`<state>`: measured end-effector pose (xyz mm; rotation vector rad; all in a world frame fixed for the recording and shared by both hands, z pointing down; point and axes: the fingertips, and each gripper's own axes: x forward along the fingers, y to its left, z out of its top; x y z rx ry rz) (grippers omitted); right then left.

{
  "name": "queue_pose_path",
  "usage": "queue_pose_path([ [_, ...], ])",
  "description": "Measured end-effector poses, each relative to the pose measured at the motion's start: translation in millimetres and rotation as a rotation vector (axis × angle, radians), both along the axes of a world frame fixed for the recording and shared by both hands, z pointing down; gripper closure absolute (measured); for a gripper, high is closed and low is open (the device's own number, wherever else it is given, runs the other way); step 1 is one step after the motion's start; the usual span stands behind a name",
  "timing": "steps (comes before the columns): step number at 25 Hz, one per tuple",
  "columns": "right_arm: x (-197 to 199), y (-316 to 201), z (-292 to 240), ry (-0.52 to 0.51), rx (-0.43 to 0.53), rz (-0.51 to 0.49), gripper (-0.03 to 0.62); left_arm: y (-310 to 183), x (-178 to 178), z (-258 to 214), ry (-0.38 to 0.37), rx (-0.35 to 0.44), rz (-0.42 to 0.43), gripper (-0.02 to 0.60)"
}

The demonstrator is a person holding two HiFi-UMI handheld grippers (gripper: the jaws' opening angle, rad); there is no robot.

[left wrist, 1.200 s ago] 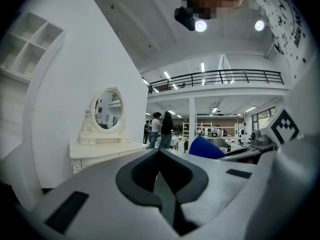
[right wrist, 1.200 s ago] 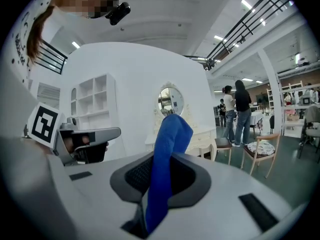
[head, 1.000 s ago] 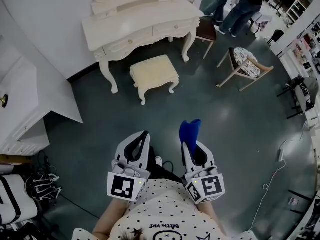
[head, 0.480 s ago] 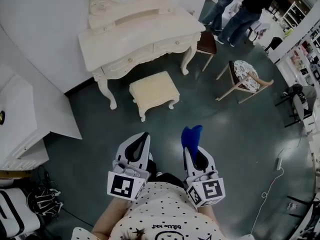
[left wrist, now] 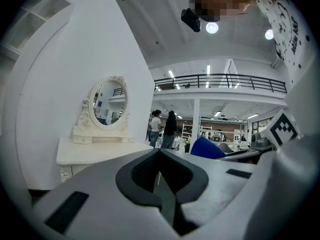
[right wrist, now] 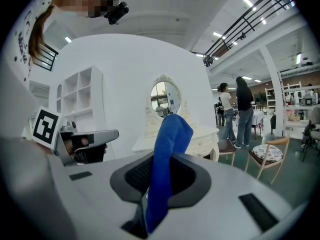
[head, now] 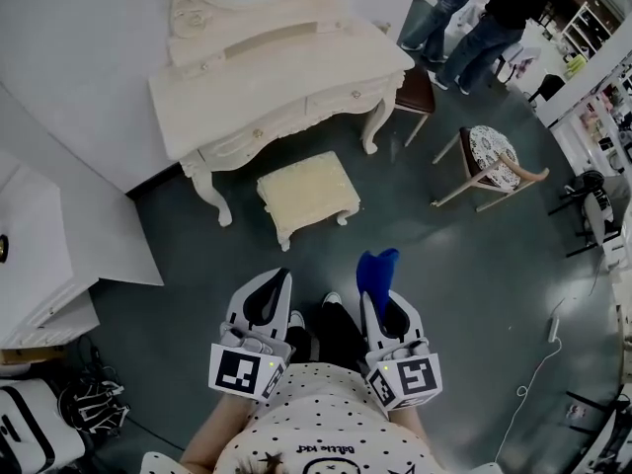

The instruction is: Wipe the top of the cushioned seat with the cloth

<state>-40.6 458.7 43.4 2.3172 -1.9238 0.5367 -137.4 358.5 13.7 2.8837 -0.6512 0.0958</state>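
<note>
Cloth [head: 376, 270]: blue, pinched between the jaws of the right gripper [head: 372, 294]; its free end stands up past the jaw tips and folds over at the top.
Cloth, right gripper view: a blue strip [right wrist: 167, 159] rising from the slot of the clenched jaws (the lower end disappears into the slot).
Right gripper, state: clamped on the cloth, held low before the person's body.
Left gripper [head: 280, 278]: beside the right one, level with it, pointing the same way.
Left gripper, state: jaws pressed together with nothing between them, as the left gripper view shows [left wrist: 160, 176].
Cushioned seat [head: 307, 194]: cream stool with a tufted top, on the dark floor [head: 464, 275] just in front of the dressing table [head: 267, 77].
Seat relative to grippers: ahead of both and apart from them; neither jaws nor cloth touch it. It lies nearer the line of the left gripper.
Dressing table: cream, carved legs, oval mirror [left wrist: 107, 104] on top.
Chair [head: 494, 156]: wooden frame, patterned round seat, to the right of the stool, well apart.
Persons [head: 484, 13]: two standing beyond the table, far right.
</note>
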Motion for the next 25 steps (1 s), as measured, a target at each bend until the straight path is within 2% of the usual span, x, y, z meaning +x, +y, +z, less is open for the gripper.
queue_pose_path([
  [6,34,-35,7,-0.009,-0.005,-0.058,0.533,-27,27,7,-0.003,-0.017,-0.062,0.583],
  [14,104,-89,5,-0.002,0.000,-0.170,0.533,-65,81,1,0.016,0.016,-0.173,0.583],
  [17,129,-99,5,-0.001,-0.006,-0.194,0.533,-76,103,-3,0.033,0.006,-0.220,0.583],
  [20,148,-103,9,0.004,-0.016,-0.215,0.533,-79,125,-8,0.049,0.019,-0.230,0.583],
  [25,171,-107,18,-0.010,-0.026,-0.225,0.533,-82,143,-5,0.031,0.037,-0.252,0.583],
])
